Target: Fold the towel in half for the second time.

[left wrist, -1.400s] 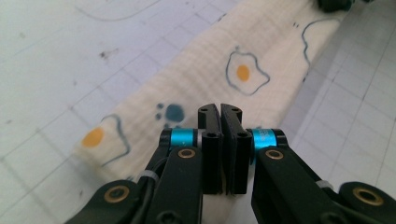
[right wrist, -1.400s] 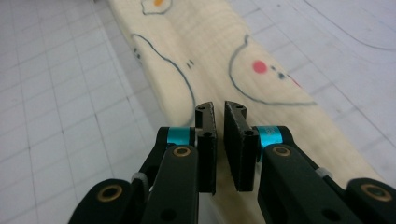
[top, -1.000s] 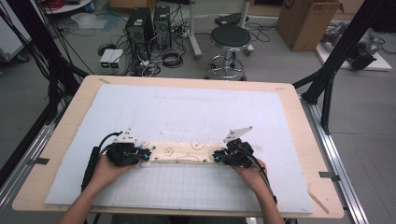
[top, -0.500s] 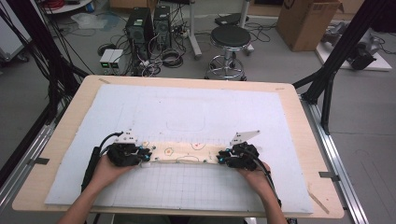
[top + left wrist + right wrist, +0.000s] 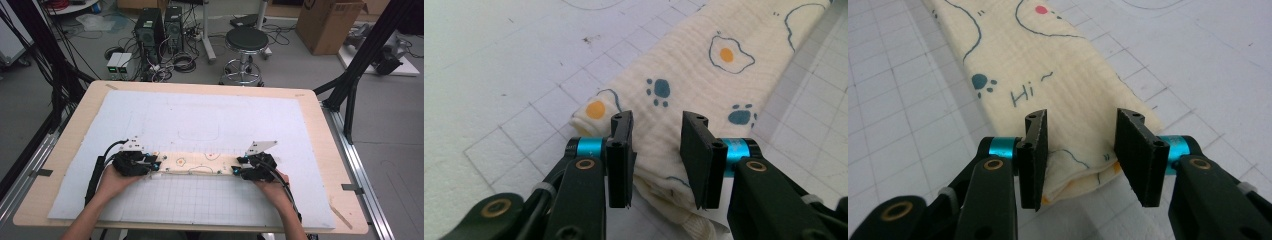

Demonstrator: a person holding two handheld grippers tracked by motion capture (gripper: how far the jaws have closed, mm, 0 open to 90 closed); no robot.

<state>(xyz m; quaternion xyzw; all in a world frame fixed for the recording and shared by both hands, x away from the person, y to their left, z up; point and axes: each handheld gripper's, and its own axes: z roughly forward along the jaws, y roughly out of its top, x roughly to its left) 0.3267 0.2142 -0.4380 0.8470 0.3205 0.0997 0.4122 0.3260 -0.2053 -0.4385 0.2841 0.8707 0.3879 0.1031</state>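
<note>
Cloth flat on gridded mat

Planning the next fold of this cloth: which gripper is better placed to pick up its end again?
Left, narrowly. The left gripper has its jaws astride the folded cloth, fabric between them. The right gripper straddles its end too, but more open. Both have just been opening.

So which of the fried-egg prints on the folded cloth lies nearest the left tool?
The small orange-yolk egg at the folded cloth's end corner, just beyond the left tool. The bigger egg sits farther up the cloth.
</note>
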